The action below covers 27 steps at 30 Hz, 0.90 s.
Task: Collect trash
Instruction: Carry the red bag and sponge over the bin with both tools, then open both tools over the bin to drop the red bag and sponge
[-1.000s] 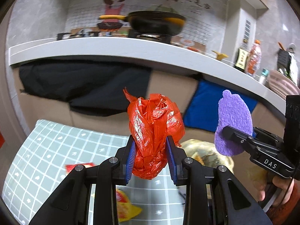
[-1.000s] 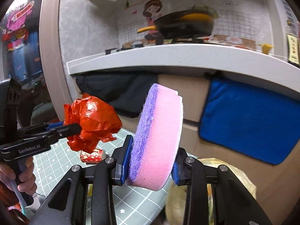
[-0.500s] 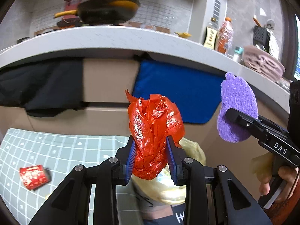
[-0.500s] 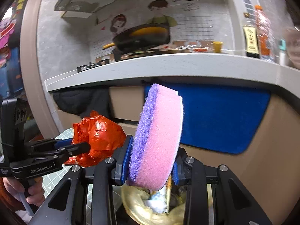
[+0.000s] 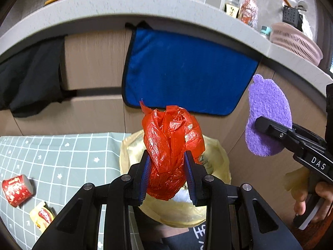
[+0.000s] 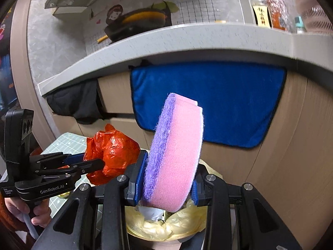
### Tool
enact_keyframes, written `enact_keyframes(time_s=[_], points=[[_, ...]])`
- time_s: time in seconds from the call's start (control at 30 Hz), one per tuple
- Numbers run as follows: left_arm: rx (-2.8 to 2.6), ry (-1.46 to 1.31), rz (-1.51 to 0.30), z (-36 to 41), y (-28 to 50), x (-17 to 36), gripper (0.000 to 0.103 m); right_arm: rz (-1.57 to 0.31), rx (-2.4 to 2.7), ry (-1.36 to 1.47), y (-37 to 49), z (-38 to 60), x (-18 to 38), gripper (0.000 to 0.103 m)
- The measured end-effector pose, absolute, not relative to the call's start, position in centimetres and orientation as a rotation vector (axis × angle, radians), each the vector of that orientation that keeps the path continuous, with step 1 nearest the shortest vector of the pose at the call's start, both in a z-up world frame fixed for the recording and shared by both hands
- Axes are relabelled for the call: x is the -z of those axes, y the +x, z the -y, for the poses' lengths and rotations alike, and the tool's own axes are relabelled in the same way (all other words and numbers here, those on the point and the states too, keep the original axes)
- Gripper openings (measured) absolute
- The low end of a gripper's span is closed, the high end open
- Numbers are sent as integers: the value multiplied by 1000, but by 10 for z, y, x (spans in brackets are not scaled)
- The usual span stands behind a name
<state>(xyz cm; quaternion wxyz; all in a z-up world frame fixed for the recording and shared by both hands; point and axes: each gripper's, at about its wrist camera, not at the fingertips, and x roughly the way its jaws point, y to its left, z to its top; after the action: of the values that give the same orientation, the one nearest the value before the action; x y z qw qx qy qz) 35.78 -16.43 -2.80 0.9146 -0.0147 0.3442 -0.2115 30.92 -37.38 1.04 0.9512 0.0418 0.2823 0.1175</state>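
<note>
Over the yellow-lined trash bin (image 5: 216, 158), the left tool (image 5: 167, 174) pinches a crumpled red plastic bag (image 5: 170, 145), glossy and creased, between its ribbed blue pads. Just to its right, the right tool (image 6: 166, 182) pinches a thick oval sponge (image 6: 177, 158): soft pink foam with a fuzzy purple scouring face, held on edge above the bin's wrinkled liner (image 6: 166, 227). On the left, a green grid-patterned cloth (image 5: 62, 154) covers the counter, where a squat red can (image 5: 17, 189) lies on its side beside a crinkled yellow-and-red wrapper (image 5: 42, 215). Beyond, a plush blue towel (image 5: 187, 70) and a limp black cloth (image 5: 29, 77) hang from a speckled grey ledge (image 5: 145, 6) against wood-grain panels. A pink perforated basket (image 5: 295, 41) sits at the far right on the ledge.
</note>
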Motion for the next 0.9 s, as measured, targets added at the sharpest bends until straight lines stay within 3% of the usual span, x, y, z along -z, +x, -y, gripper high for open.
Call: enact_keyframes(time_s=[0.9], points=[[492,-75,-869,177,399,88,33,-817,-236,109,359,376,79,33]])
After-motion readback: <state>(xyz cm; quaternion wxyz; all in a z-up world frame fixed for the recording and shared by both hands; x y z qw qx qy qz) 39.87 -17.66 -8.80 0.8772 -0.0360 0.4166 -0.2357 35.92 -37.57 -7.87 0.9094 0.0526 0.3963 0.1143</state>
